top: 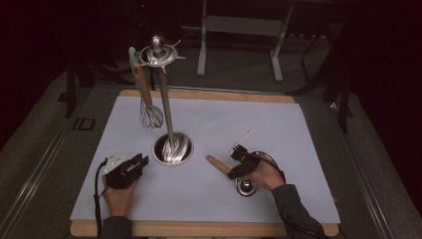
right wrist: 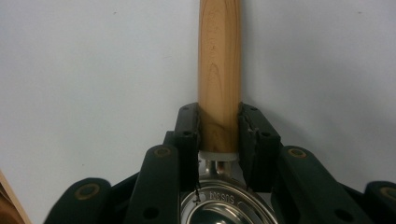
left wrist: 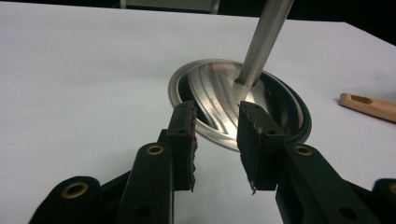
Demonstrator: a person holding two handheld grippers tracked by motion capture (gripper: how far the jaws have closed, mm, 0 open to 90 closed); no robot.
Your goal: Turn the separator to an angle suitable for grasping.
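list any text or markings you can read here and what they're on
"ID": dark marking on the grey floor left of the table.
"SUS304", roughly: stamped on the metal ladle whose wooden handle the right gripper clamps; upside down and blurred, so uncertain.
Nothing else legible.

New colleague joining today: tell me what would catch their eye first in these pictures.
The tall steel utensil stand rises from its round base mid-table, with a wooden-handled whisk hanging from its top ring. To its right, the right gripper is clamped on the wooden handle of a steel ladle lying on the white mat, while the left gripper sits open beside the base.
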